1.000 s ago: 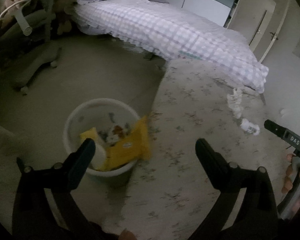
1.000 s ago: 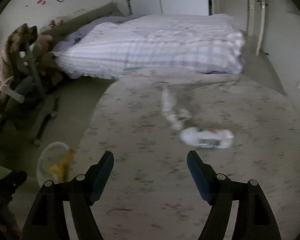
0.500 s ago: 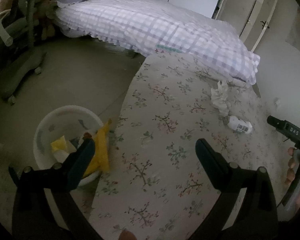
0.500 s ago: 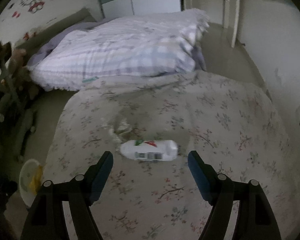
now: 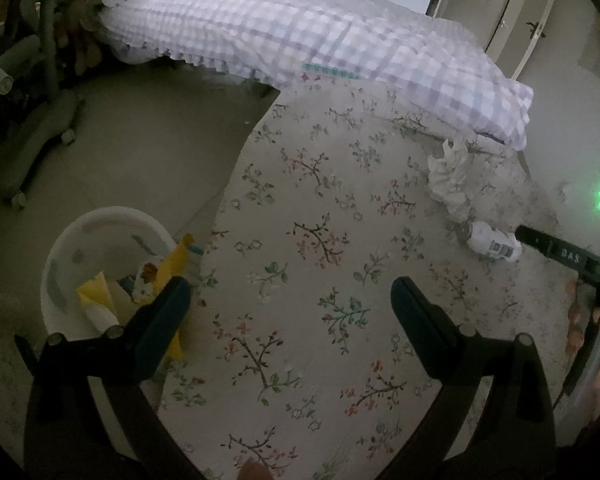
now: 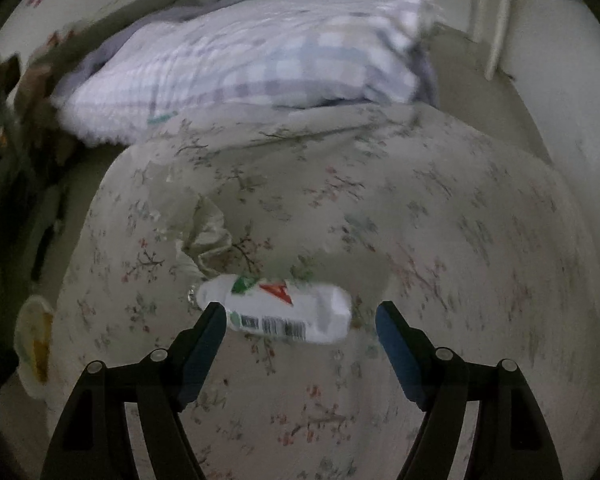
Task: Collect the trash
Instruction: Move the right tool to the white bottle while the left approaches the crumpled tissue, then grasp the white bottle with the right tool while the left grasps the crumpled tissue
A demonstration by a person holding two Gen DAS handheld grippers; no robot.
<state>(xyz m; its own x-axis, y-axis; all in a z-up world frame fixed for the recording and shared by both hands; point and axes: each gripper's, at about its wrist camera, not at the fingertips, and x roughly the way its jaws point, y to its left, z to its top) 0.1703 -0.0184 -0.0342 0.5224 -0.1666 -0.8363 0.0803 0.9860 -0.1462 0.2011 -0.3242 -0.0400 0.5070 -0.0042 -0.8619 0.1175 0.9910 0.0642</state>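
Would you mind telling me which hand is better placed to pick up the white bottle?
Right: the right gripper is open, the white bottle lying just ahead of its fingers. The left gripper faces bare bedspread.

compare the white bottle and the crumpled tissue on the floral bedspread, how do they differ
The white bottle is a smooth cylinder lying on its side; the crumpled tissue is a shapeless wad. The bottle has a printed label with a barcode; the tissue is plain. Both are whitish and rest close together on the floral bedspread.
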